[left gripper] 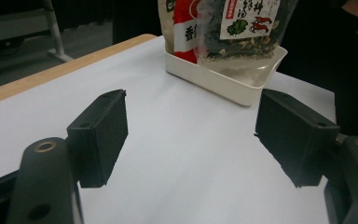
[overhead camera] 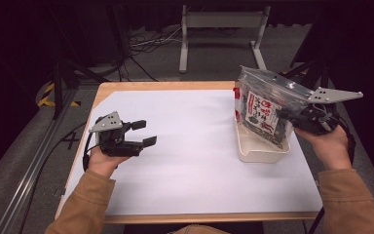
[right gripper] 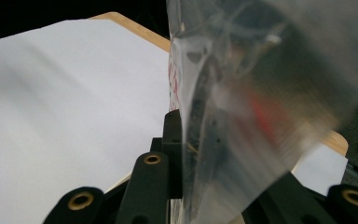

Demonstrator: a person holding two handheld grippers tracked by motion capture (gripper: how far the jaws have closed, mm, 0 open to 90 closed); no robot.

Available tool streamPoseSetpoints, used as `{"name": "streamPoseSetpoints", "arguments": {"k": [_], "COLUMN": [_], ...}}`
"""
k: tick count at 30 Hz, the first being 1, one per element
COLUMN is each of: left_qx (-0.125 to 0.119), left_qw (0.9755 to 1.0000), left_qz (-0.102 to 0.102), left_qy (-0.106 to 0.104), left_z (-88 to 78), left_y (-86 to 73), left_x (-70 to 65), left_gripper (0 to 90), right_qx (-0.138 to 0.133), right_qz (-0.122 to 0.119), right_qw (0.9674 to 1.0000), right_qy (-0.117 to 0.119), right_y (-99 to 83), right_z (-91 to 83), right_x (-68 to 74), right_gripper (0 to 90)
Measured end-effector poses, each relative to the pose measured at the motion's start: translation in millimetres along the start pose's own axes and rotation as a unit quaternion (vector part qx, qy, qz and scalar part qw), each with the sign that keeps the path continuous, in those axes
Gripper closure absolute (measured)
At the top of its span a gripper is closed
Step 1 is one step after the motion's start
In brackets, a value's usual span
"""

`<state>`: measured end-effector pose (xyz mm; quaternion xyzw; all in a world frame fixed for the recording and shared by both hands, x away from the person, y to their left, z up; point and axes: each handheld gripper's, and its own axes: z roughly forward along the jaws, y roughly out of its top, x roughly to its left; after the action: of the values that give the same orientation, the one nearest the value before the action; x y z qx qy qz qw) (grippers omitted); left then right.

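- Claw (overhead camera: 281, 116) in my right hand is clenched on the clear bag (overhead camera: 265, 105) of dark dried flakes; in the right gripper view one black pad (right gripper: 172, 149) presses flat against the bag's wall, with the plastic running up between the jaws.
- Bag stands tilted, its lower end inside the white tray (overhead camera: 259, 152), its sealed top leaning up toward the far right corner of the bench (overhead camera: 141, 87).
- A white label with red lettering (overhead camera: 264, 113) faces the middle of the bench.
- A second packet with a red stripe (left gripper: 185, 35) stands in the same tray, behind the bag, touching it as far as I can tell.
- Tray sits near the right edge of the bench, on the white sheet (overhead camera: 195, 146) that covers most of the top.
- My other claw (overhead camera: 143, 132), in my left hand, is released: jaws well apart, nothing between them, held just above the sheet near the left edge, pointing across at the tray.
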<state>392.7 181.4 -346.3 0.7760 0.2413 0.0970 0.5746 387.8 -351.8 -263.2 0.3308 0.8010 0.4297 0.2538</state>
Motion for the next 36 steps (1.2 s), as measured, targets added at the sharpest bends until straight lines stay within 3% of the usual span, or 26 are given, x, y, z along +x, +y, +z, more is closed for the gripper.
{"name": "streamPoseSetpoints", "arguments": {"k": [10,19,30,36], "left_qx": [0.000,0.000,0.000,-0.003], "left_qw": [1.0000,1.0000,1.0000,1.0000], "left_qz": [-0.001,-0.002,-0.002,-0.006], "left_qy": [-0.001,-0.002,-0.001,-0.002], "left_z": [-0.2,-0.7,-2.2,-4.0], "left_y": [-0.2,-0.4,-1.9,-3.9], "left_x": [-0.1,-0.6,-1.1,-1.0], "left_gripper": [25.7,25.7,25.6,25.6], "right_qx": [0.015,0.006,-0.009,-0.018], "right_qz": [-0.003,0.005,0.043,0.046], "right_qw": [0.9999,0.9999,0.9988,0.9986], "right_qy": [0.005,0.008,0.022,0.017], "right_y": [-10.8,-26.8,-46.6,-51.8], "right_z": [13.1,20.6,26.5,25.2], "right_x": [3.7,4.2,-4.7,-2.6], "right_gripper": [76.9,76.8,76.6,76.2]}}
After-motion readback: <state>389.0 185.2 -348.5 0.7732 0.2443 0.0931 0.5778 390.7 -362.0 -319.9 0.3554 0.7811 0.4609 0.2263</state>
